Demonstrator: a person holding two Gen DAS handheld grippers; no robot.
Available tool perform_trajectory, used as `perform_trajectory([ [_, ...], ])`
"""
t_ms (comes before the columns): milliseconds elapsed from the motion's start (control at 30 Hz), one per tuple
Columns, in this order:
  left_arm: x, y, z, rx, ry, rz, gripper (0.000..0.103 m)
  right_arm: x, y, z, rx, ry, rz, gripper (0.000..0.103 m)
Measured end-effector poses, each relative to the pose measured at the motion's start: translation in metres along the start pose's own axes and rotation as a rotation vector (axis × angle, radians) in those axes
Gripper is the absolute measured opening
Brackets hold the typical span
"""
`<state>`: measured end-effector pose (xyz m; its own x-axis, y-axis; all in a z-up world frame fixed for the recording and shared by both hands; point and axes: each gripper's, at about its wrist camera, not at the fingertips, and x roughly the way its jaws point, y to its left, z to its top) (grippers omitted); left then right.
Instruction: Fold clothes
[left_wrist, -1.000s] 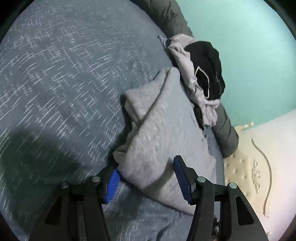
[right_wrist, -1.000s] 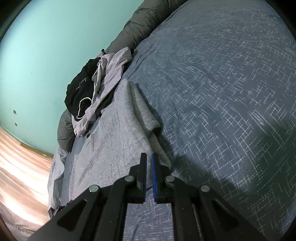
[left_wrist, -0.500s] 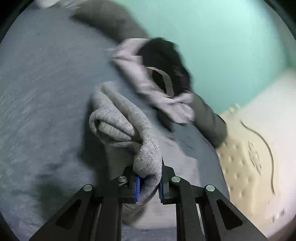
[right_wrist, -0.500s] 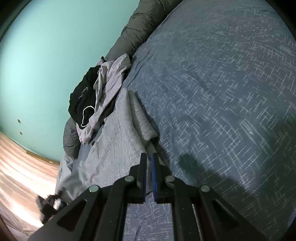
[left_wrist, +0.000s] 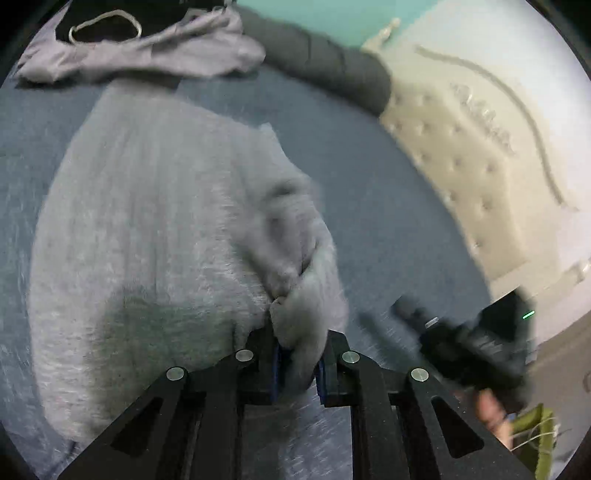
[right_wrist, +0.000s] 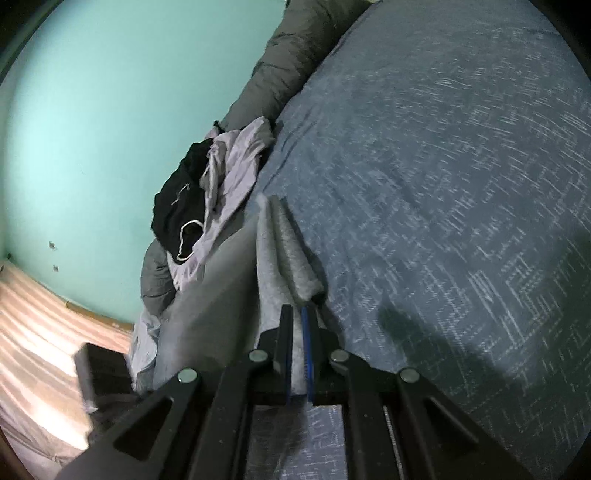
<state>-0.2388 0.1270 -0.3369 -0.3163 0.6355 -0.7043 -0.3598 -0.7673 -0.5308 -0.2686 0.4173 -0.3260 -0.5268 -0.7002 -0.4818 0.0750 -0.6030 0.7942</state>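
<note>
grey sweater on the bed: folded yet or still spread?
Mid-fold. Most of the grey sweater lies spread on the bed; the left gripper holds one bunched edge over it.

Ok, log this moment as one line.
left gripper: shut on grey garment | right gripper: shut on its edge | bed: pile unfolded

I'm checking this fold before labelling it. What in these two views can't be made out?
- Left wrist view: motion blur smears the grey garment; its type is unreadable.
- Left wrist view: the right gripper is blurred, its jaws unreadable.
- Right wrist view: the right gripper hides the garment edge it pinches.
- Both views: the black garment is bunched in the clothes pile, partly cut off.
</note>
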Motion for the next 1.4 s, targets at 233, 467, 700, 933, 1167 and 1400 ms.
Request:
perform_trajectory([
  [233, -0.036, -0.005, 0.005, 0.021, -0.051, -0.024, 0.035, 0.008, 0.024, -0.002, -0.061, 0.018, 0.090, 0.006],
  [467, -0.094, 0.021, 0.003, 0.036, -0.141, 0.072, 0.040, 0.027, 0.051, -0.015, -0.124, 0.080, 0.154, 0.036],
  [700, -0.099, 0.057, -0.016, -0.014, -0.130, 0.180, 0.040, 0.052, 0.059, -0.026, -0.158, 0.159, 0.101, 0.047],
  [933, -0.088, 0.061, -0.025, 0.004, -0.110, 0.180, 0.040, 0.077, 0.064, -0.036, -0.247, 0.200, 0.002, 0.048],
  [1167, -0.081, 0.058, -0.030, 0.030, -0.096, 0.190, 0.040, 0.086, 0.064, -0.039, -0.317, 0.197, -0.029, 0.014],
  [1400, -0.075, 0.052, -0.035, 0.037, -0.083, 0.154, 0.040, 0.050, 0.070, -0.016, -0.309, 0.075, 0.083, 0.011],
])
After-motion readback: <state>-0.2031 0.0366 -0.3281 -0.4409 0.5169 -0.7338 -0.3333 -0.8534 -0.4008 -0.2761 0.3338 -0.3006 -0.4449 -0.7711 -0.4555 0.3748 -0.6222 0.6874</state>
